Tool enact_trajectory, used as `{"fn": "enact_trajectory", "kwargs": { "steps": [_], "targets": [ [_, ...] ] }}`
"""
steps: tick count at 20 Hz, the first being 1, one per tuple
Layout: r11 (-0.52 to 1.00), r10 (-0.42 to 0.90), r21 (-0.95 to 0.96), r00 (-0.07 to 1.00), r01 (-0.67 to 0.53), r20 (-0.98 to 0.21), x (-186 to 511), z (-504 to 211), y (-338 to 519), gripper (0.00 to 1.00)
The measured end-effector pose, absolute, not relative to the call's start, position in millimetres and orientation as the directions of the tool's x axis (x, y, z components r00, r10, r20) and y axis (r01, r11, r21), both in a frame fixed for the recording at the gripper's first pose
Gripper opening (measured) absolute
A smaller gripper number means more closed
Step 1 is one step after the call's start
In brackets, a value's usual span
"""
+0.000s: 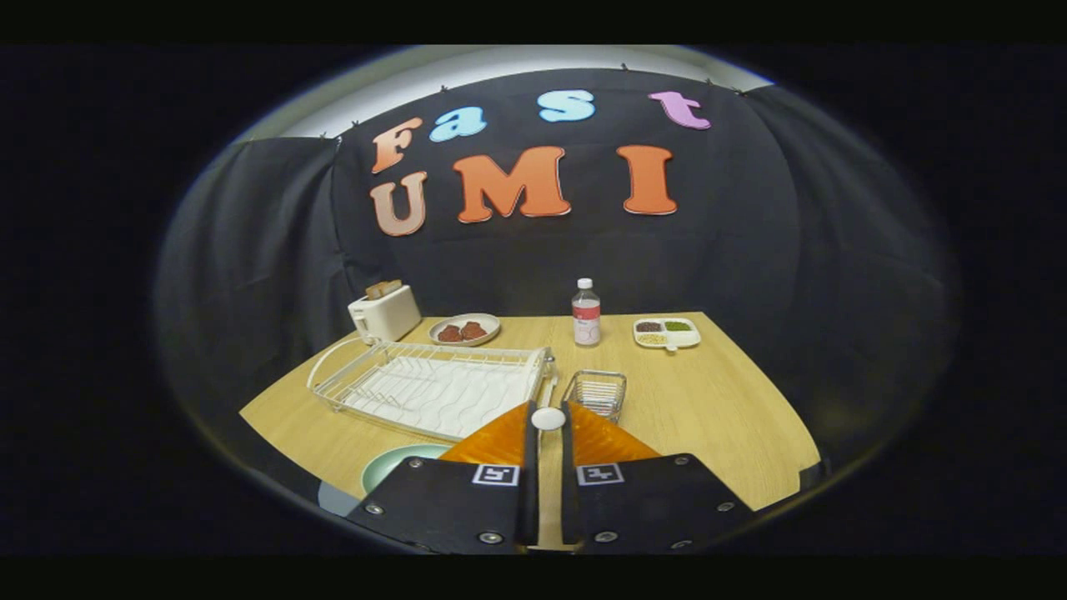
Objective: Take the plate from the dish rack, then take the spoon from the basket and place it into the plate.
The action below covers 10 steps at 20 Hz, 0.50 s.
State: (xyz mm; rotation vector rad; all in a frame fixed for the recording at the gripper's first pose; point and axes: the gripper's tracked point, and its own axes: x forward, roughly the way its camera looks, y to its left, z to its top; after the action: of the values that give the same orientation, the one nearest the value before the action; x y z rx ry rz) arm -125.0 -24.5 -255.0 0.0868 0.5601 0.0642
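My gripper (548, 425) is shut on a spoon (548, 418). The spoon's white round end sticks out between the fingertips, and the rest of it is hidden between the fingers. A pale green plate (390, 465) lies on the table just left of the left finger, partly hidden behind the gripper's body. Beyond the fingers to the left stands the white wire dish rack (433, 385) with nothing in it. Just ahead of the right finger sits the small wire basket (596, 392).
At the back of the wooden table (717, 400) stand a white toaster (385, 312), a plate with brown food (463, 329), a clear bottle (586, 312) and a divided dish of beans (665, 332). Black cloth walls close the booth.
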Motion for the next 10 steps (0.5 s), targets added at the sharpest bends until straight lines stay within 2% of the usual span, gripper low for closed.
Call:
{"fn": "enact_trajectory", "kwargs": {
  "steps": [10],
  "targets": [
    [0.976,0.198,0.181,0.822,-0.117,-0.535,-156,-249,9,0.11]
  ]
}}
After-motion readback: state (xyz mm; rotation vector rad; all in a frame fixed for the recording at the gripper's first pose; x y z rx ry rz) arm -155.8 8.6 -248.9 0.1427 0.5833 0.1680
